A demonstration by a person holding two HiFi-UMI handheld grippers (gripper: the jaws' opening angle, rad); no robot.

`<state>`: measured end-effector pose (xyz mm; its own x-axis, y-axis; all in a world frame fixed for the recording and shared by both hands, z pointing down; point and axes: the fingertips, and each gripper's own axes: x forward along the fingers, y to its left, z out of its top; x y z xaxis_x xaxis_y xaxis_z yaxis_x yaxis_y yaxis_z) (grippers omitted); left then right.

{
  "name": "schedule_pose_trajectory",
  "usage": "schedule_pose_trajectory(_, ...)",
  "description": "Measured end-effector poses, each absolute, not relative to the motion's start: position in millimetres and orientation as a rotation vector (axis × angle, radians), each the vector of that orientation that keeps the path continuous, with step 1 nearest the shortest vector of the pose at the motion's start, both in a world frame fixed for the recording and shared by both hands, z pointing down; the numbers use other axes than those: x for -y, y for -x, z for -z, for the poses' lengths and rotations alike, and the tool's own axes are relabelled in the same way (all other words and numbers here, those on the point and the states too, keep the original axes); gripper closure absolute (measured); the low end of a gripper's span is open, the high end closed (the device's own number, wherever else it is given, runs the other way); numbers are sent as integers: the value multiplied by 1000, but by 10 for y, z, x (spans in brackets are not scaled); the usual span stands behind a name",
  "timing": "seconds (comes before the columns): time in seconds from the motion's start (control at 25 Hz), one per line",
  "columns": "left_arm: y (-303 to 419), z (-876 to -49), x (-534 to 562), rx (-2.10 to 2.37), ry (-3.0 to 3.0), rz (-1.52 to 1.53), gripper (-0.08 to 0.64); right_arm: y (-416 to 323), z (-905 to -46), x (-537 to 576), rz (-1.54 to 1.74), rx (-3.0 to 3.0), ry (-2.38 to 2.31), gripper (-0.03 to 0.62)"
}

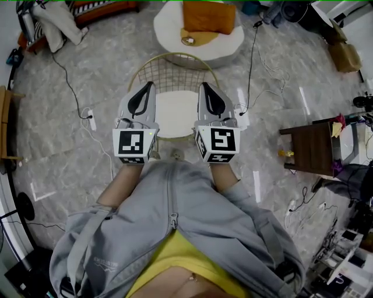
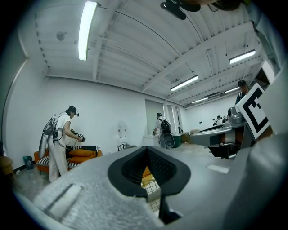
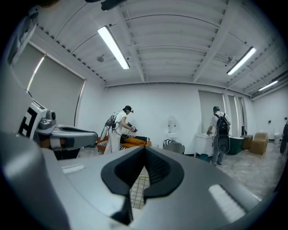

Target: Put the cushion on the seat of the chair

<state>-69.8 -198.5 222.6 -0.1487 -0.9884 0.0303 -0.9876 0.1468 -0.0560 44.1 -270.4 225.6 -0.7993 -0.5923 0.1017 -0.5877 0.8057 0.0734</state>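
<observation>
Item: two empty grippers over the chair, cushion beyond.
Left gripper [image 1: 148,87] and right gripper [image 1: 205,87] are held side by side above the white seat [image 1: 178,113], jaws together, nothing clamped. The orange cushion [image 1: 208,16] is set on a round white pouf [image 1: 224,49] past the chair [image 1: 175,70] back, judged nearer the right gripper.

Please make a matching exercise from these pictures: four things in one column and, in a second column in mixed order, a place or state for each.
Things:
1. chair
2. orange cushion
3. wooden table
4. left gripper

Places or states:
A. jaws shut
B. on the round white stool
C. at the right side of the head view
D. at the middle, with a gold wire back

Pairs: 1-D, 2-B, 3-C, 4-A
</observation>
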Motion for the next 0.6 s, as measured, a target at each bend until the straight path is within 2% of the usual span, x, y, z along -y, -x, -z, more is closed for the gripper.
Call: schedule_pose_trajectory(0.6, 661, -2312, 2062, -2403, 2007, 91, 554, -541, -2396, 2874, 66, 2875, -926, 594)
